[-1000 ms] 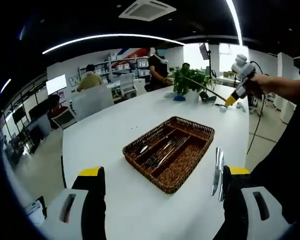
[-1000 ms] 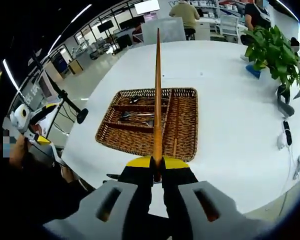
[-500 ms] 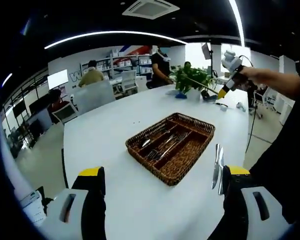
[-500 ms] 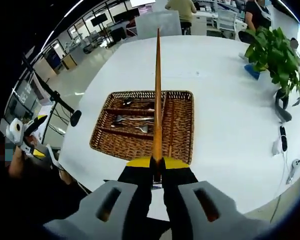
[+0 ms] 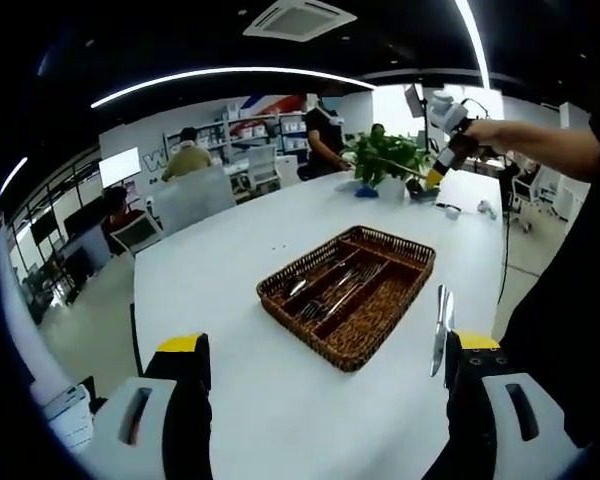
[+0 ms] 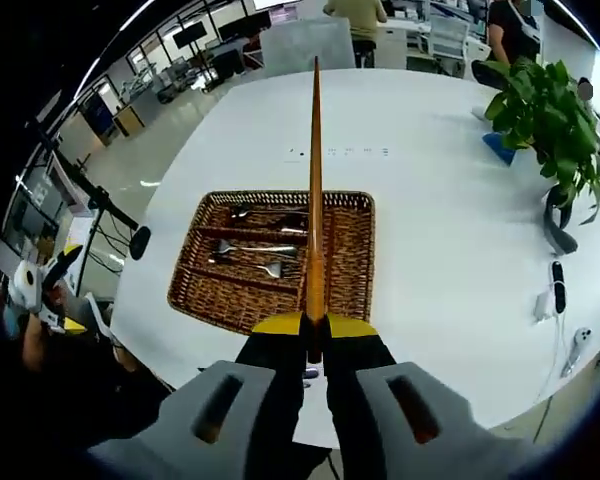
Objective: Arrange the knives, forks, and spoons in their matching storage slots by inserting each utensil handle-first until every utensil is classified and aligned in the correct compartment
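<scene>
No brand or label can be read with certainty; on the far wall, seen in the left gripper view, only a blue letter "W" is made out beside a bright screen, and faint small marks on the white table (image 6: 450, 250) beyond the basket are too small to read in the right gripper view.

The wicker basket (image 5: 348, 292) is taken as the landmark. In the left gripper view, left of the basket, bare table is seen, and beyond it grey chairs and seated people at desks. The left gripper (image 5: 325, 375) is held low in front of the basket, its jaws spread wide and nothing between them. Inside the basket, forks and spoons (image 5: 332, 288) lie in the long slots on the side away from the knives, while the near slot appears bare. Just right of the basket, two table knives (image 5: 441, 318) lie side by side on the table, close to the right jaw. Beyond the basket a potted plant (image 5: 385, 160) stands, and above it the right gripper (image 5: 431, 178) is held in a hand, well apart from the basket.

In the right gripper view, the right gripper's jaws are pressed together on a long wooden stick (image 6: 315, 200), probably chopsticks, which points across the basket (image 6: 270, 260) and hides a strip of it. Right of the basket the plant and small white devices with cables (image 6: 558, 300) are seen.
</scene>
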`<state>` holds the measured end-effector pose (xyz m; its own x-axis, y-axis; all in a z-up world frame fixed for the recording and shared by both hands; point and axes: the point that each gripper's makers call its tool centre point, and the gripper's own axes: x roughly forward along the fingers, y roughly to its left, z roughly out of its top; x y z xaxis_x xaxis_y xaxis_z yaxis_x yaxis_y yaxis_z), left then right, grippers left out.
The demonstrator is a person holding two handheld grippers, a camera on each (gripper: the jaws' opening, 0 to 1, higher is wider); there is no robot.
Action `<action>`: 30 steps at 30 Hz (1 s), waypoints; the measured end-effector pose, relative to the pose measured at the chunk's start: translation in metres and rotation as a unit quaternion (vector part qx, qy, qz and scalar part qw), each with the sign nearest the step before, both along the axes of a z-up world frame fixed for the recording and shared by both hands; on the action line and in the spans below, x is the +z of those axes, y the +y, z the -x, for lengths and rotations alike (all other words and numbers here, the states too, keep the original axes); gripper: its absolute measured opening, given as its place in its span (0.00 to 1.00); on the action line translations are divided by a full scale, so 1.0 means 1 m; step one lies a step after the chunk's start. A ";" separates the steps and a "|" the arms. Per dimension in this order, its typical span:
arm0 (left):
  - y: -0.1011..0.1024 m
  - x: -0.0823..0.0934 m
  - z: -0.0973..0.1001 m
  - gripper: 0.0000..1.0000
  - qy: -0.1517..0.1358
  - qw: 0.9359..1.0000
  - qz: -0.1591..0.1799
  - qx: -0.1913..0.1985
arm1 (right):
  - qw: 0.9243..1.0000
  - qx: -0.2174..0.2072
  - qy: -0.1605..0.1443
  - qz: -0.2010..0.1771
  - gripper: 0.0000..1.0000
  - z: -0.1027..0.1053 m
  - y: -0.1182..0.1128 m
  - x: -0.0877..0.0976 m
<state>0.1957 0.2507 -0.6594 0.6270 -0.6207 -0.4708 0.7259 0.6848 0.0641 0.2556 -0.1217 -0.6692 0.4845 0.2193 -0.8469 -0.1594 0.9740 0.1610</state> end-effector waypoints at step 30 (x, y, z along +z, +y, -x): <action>-0.021 -0.008 -0.007 0.99 0.005 1.000 -0.006 -0.004 | 0.999 -0.023 0.034 0.003 0.04 0.007 -0.021 -0.052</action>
<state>0.2025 0.2294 -0.6677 0.6170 -0.6206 -0.4839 0.7325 0.6777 0.0647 0.2484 -0.1424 -0.7211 0.4345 0.1930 -0.8798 -0.1037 0.9810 0.1640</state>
